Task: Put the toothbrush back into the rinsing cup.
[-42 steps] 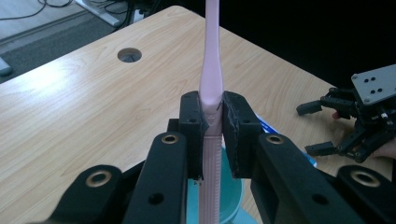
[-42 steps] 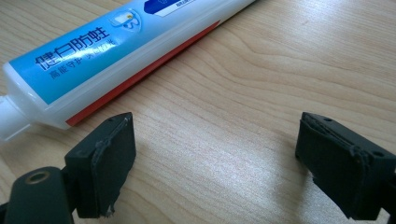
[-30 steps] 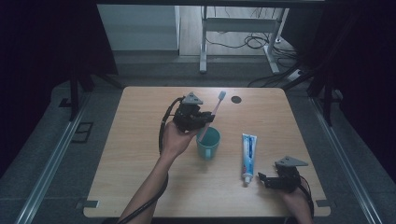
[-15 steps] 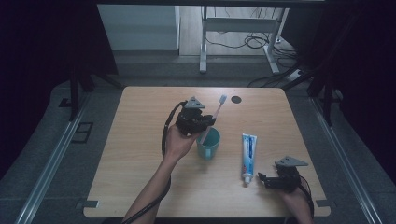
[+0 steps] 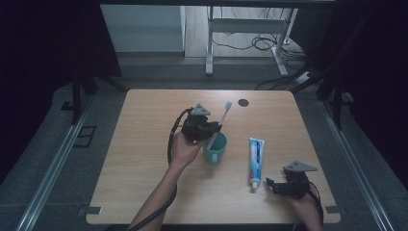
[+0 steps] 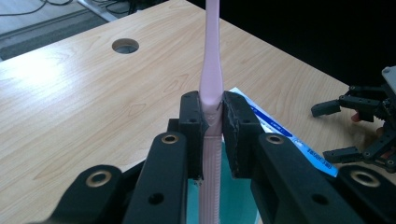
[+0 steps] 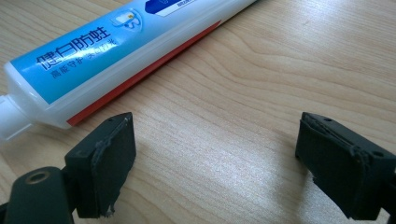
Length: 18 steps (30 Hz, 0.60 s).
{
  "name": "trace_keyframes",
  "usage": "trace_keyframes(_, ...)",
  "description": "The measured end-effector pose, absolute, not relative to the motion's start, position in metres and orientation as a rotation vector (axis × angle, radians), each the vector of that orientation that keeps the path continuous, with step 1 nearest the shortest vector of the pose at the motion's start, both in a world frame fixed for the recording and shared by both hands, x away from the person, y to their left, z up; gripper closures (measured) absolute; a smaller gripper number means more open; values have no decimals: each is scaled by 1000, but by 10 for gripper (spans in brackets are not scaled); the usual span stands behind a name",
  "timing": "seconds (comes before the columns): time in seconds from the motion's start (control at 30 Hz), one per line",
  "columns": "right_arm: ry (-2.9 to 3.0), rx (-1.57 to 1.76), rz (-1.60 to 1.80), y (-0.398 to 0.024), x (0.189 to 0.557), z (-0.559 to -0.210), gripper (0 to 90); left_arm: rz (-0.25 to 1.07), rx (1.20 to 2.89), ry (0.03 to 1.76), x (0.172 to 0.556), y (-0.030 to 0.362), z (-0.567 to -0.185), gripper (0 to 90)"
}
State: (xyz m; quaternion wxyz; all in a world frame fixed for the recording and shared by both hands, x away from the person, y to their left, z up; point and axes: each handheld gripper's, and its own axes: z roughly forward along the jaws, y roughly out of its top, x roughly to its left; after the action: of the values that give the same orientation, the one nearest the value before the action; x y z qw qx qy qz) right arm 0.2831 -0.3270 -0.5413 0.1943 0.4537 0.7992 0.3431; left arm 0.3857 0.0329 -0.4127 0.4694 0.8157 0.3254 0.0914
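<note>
A pink toothbrush [image 5: 220,122] with a pale blue head slants over a teal cup [image 5: 215,149] at the table's middle, its lower end inside the cup. My left gripper [image 5: 211,129] is shut on the toothbrush handle [image 6: 211,88], both pads pressing its sides. A blue and white toothpaste tube [image 5: 256,155] lies flat to the right of the cup, cap toward the front edge. My right gripper [image 5: 270,185] rests near the front right corner, open, just right of the tube's cap end. In the right gripper view the tube [image 7: 112,51] lies beyond the left jaw, outside the gap.
A round cable hole [image 5: 243,102] sits in the light wooden table [image 5: 144,144] near its far edge. Beyond the table are a desk frame and loose cables on the floor. Dark curtains close off both sides.
My left gripper has sunk a little with the toothbrush, whose lower end now reaches deeper into the cup. The right gripper has not moved.
</note>
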Motion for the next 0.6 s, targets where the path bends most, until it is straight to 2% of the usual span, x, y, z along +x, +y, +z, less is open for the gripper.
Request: trace_keyframes(0.6,2240,1271,962,-327,283,-541,121,238,2051,805,382,24,-438,790)
